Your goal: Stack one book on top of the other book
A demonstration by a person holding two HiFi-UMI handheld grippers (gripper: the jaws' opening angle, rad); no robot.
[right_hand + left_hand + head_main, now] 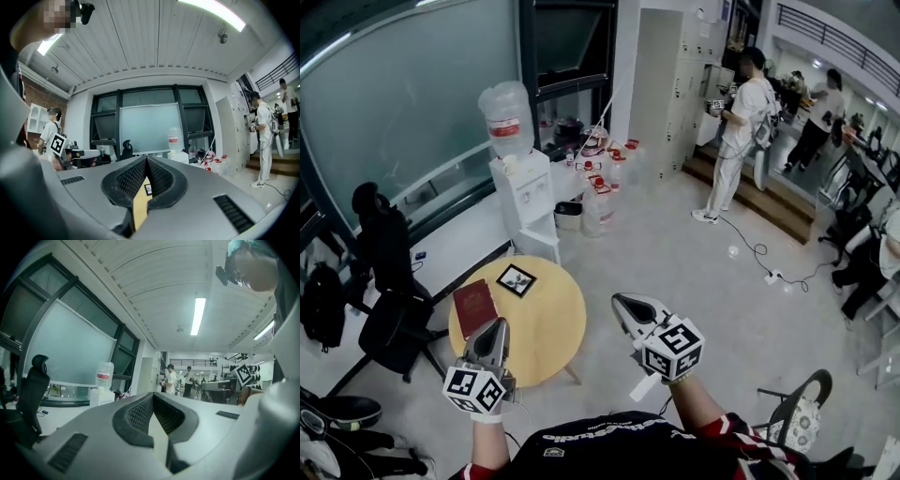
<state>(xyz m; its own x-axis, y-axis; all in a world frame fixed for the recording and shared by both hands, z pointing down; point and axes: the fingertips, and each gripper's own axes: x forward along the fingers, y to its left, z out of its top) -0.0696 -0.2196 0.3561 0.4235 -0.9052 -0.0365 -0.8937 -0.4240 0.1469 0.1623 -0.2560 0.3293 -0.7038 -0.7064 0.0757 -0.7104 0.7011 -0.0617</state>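
Red book (474,307): a dark red cover with a faint mark at its middle is seen. It is laid flat on the left part of the table (548,342), its long side running away from the person.
Black book (517,279): a black border round a pale picture is shown. It is laid flat and turned cornerwise at the table's far edge, just beside the red book's far corner. Whether the two touch cannot be told.
Stack: neither book is laid on the other.
Table: round, of pale wood, stood on a light floor.
Left gripper (496,326): held level over the table's near left edge, its tip just short of the red book's near end. Its jaws are pressed together with nothing between them.
Right gripper (623,302): held level over the floor, just right of the table. Its jaws are closed together and nothing is held.
Chair (386,281): black, stood just left of the table.
Dispenser (528,197): white, topped by a clear bottle (506,117), placed beyond the table by the glass wall.
Jugs (600,183): clustered on the floor right of the dispenser.
Person (739,136): seen standing well apart at the far right, with a cable (757,249) trailed across the floor nearby.
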